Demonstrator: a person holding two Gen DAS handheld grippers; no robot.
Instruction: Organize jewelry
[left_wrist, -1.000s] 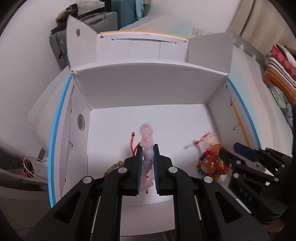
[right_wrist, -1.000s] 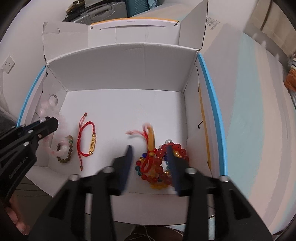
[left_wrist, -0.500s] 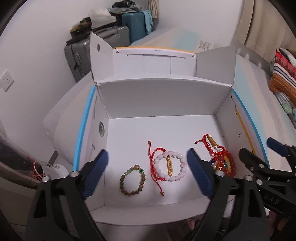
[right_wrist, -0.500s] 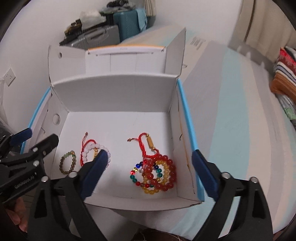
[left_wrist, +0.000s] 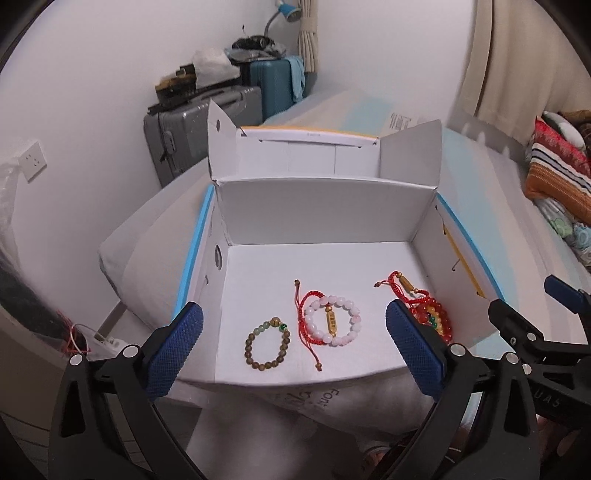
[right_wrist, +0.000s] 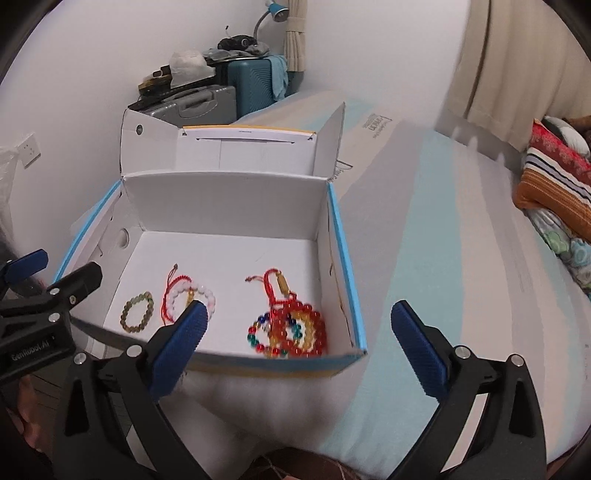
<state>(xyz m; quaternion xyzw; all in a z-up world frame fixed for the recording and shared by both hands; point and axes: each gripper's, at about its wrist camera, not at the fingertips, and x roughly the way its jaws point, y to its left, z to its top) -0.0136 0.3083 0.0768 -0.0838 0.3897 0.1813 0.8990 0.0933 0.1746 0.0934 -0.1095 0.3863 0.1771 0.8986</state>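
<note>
Left wrist view
Left gripper: jaws opening, nothing between them, above the box's near edge.
White box: open on the bed; all the jewelry lies on its floor.
Brown bead bracelet: left, lying flat; likely light, beads hard and slippery.
Pink bead bracelet: middle, lying over a red cord bracelet; probably limp, best pinched across 1 side of the ring.

Right wrist view
Right gripper: jaws opening, empty, near the front wall.
Red and amber bead pile: right, several strands tangled; judged loose, likely to drag neighbours if lifted.
</note>
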